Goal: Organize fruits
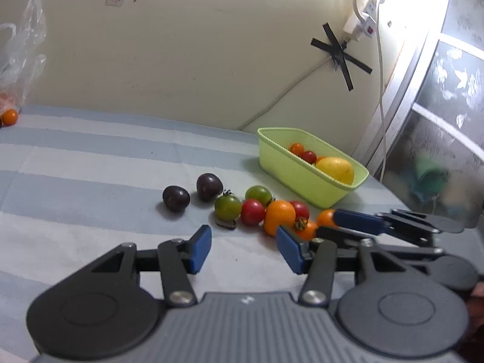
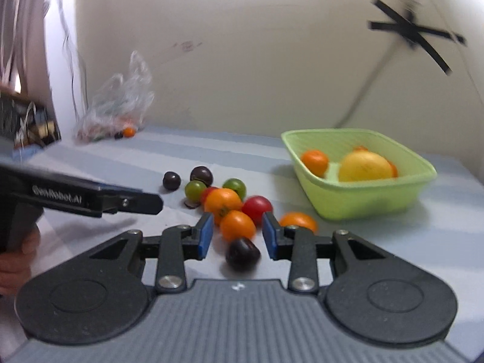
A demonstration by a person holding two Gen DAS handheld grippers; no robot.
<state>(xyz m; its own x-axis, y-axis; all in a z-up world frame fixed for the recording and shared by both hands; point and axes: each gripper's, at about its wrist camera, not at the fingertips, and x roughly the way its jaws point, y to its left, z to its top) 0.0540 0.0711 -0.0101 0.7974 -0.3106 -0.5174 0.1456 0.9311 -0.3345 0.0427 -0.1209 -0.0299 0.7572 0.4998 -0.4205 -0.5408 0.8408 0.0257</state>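
One orange tomato (image 2: 237, 225) between right hand-held gripper (image 2: 237, 236) pads, untouched, jaws apart, basket (image 2: 363, 202) beyond.

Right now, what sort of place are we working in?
Likely a room in a home, not a lab: a striped cloth covers the table, a green basket holds fruit, a crumpled plastic bag sits against the wall, and a taped-up power strip hangs there.
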